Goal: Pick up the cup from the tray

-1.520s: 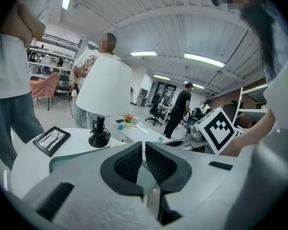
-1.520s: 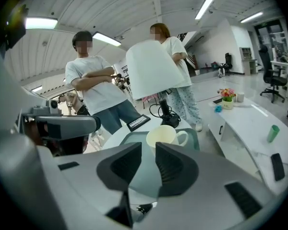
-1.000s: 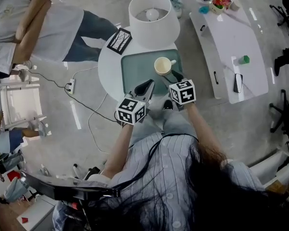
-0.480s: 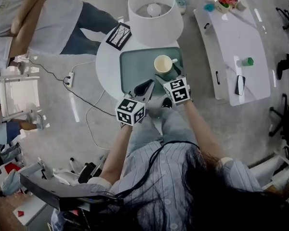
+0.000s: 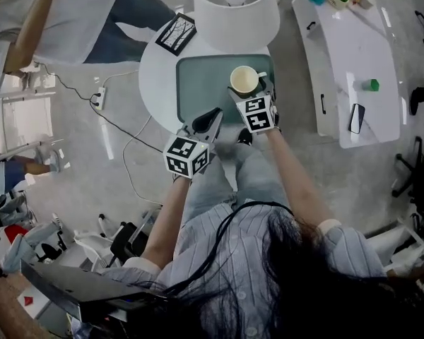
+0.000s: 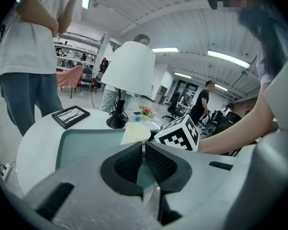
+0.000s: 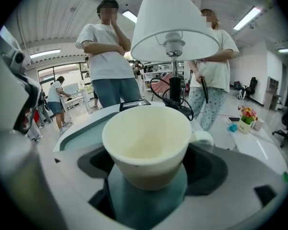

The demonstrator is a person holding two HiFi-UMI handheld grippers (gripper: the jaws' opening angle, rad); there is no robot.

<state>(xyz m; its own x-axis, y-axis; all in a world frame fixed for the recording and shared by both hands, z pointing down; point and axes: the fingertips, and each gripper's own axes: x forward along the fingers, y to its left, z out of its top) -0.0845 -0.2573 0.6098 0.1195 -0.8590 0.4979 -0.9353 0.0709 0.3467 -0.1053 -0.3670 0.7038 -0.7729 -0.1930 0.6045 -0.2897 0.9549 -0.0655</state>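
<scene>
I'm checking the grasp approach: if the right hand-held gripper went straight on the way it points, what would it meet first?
The cup: it stands on the tray, already between the jaws of the right hand-held gripper, which have just been opening and do not seem to press it.

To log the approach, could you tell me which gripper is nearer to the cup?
Right. The right gripper has the cup between its jaws, which have just been opening; the left gripper, shut, sits back at the tray's near edge.
</scene>
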